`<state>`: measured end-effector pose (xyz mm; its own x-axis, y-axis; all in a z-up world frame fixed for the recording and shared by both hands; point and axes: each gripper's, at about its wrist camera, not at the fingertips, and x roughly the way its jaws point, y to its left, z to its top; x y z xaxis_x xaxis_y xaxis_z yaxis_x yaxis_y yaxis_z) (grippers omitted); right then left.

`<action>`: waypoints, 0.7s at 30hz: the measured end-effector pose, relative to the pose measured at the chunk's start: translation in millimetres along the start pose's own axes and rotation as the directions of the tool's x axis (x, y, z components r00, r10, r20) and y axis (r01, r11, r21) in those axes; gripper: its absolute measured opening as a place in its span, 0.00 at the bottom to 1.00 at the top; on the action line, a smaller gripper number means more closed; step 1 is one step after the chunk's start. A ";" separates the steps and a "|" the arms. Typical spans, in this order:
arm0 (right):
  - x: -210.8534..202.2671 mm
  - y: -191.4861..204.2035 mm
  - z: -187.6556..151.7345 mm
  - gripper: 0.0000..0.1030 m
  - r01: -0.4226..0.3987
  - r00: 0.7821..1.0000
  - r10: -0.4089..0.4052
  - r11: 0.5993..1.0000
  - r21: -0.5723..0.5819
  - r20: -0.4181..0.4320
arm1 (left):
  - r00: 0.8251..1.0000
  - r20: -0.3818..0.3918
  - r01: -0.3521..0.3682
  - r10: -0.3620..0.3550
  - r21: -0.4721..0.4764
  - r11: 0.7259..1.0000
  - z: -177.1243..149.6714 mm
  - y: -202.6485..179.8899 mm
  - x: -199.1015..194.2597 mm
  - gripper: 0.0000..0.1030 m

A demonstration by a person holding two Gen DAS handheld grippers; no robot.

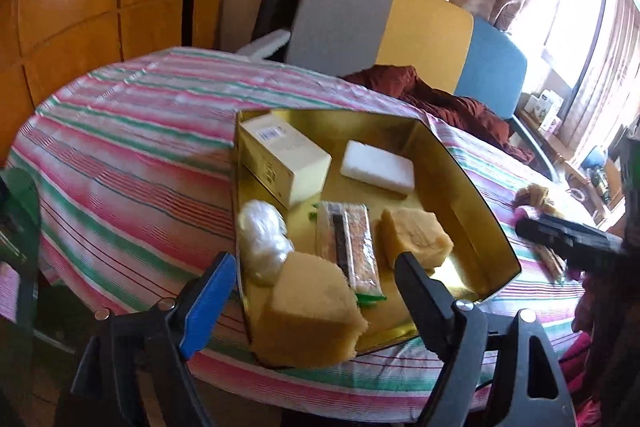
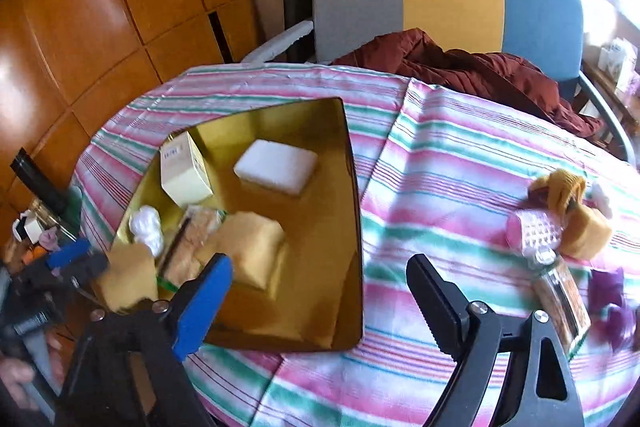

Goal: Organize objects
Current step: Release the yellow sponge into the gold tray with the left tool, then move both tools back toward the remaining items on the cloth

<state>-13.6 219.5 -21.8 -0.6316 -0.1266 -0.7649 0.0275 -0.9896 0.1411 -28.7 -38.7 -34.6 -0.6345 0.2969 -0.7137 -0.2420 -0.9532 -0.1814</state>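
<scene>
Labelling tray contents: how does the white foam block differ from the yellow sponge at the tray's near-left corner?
Colour: the white foam block is plain white, the yellow sponge tan-yellow. Shape: the white block is a thin, flat slab with neat edges; the sponge is a thicker chunk with a ragged edge. Place: the white block lies flat on the gold tray's floor at the far side; the sponge sits at the near-left corner, overlapping the rim. Both are inside the tray, ungripped.

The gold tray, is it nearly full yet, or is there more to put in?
Partly done. The gold tray already holds a box, a white sponge, yellow sponges and a wrapped packet. Both hand-held grippers are open and empty. A pile of small things on the tablecloth remains.
</scene>
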 end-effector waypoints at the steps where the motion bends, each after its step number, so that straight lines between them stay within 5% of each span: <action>1: -2.2 -0.5 -3.0 0.87 0.007 1.000 -0.007 1.000 -0.001 0.004 | 1.000 0.018 -0.014 0.014 0.009 1.000 3.3 -1.9 -4.7 0.80; 9: -20.9 -14.3 -21.6 0.88 0.055 0.997 -0.055 0.998 0.008 0.046 | 0.980 0.142 -0.152 0.139 0.086 0.985 23.3 -25.2 -36.9 0.80; 21: -43.9 -68.6 -44.1 0.90 0.105 0.992 -0.113 0.988 0.111 0.060 | 0.986 0.126 -0.126 0.110 0.128 0.984 25.1 -46.7 -35.3 0.78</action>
<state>46.4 289.9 -25.7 -0.6763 -0.0101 -0.7366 -0.1256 -0.9837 0.1288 -13.5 -3.3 16.0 -0.7445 0.1953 -0.6384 -0.2523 -0.9677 -0.0019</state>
